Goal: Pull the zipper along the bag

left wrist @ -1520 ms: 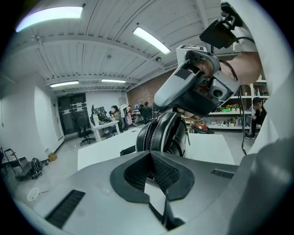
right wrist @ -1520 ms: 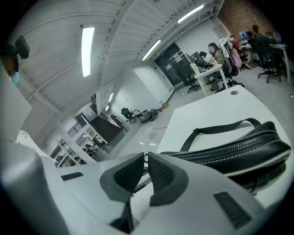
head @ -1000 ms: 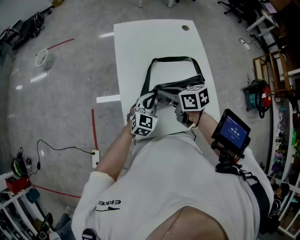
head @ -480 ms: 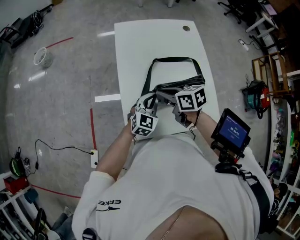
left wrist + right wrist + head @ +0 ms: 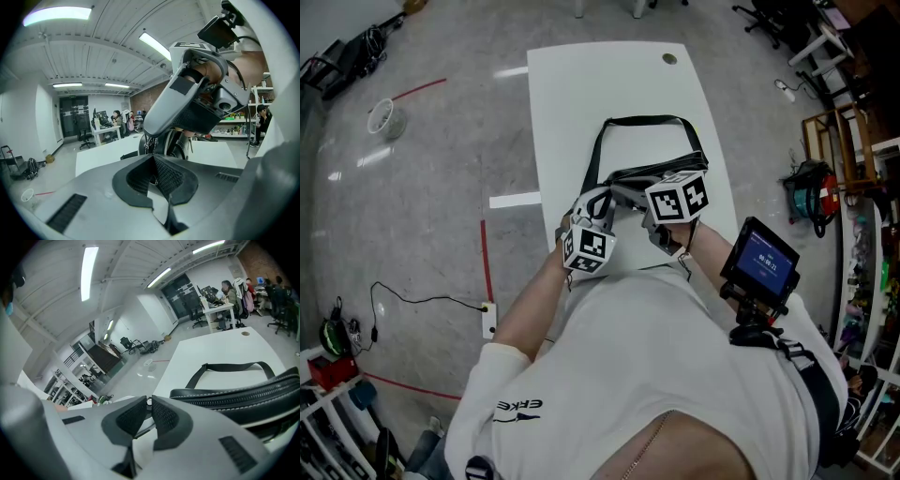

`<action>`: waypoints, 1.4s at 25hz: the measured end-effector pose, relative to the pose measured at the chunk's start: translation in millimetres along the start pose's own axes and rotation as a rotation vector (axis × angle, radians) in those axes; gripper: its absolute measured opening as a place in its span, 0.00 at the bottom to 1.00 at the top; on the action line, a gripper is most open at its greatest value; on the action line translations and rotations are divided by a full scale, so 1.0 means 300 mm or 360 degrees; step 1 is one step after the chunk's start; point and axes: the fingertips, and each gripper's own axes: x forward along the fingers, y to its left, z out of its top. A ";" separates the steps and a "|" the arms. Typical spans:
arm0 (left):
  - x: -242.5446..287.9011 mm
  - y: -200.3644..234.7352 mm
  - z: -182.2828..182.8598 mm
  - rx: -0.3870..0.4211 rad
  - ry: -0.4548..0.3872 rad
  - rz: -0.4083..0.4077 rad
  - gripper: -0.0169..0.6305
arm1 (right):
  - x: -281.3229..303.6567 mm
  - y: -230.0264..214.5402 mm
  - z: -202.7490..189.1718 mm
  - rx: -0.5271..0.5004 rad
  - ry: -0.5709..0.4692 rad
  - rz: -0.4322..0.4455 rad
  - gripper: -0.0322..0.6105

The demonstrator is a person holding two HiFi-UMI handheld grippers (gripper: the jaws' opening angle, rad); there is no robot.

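Pinching the zipper pull in my closed right tongs, I have the left tongs clamped on the near end of the bag just beside them, so the bag, lying ahead of both, should be braced against the pull.

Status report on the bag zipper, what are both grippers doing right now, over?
Both shut: right gripper on the zipper pull, left gripper pinching the bag end. Bag flat on table. Nothing blocking the zipper line.
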 end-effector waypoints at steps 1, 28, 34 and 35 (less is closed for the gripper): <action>0.003 0.000 0.000 0.0003 0.0002 -0.0001 0.03 | -0.003 -0.006 0.003 0.0017 -0.0014 -0.0003 0.10; -0.154 0.254 -0.043 -0.0231 0.0058 0.0361 0.03 | -0.061 -0.061 0.105 0.0170 -0.0357 -0.0020 0.10; -0.158 0.013 0.056 -0.0402 -0.0006 0.0539 0.03 | -0.350 -0.170 -0.065 0.0177 -0.0477 -0.0096 0.10; -0.157 -0.022 0.069 -0.0413 -0.0014 0.0562 0.03 | -0.393 -0.187 -0.086 0.0141 -0.0500 -0.0131 0.10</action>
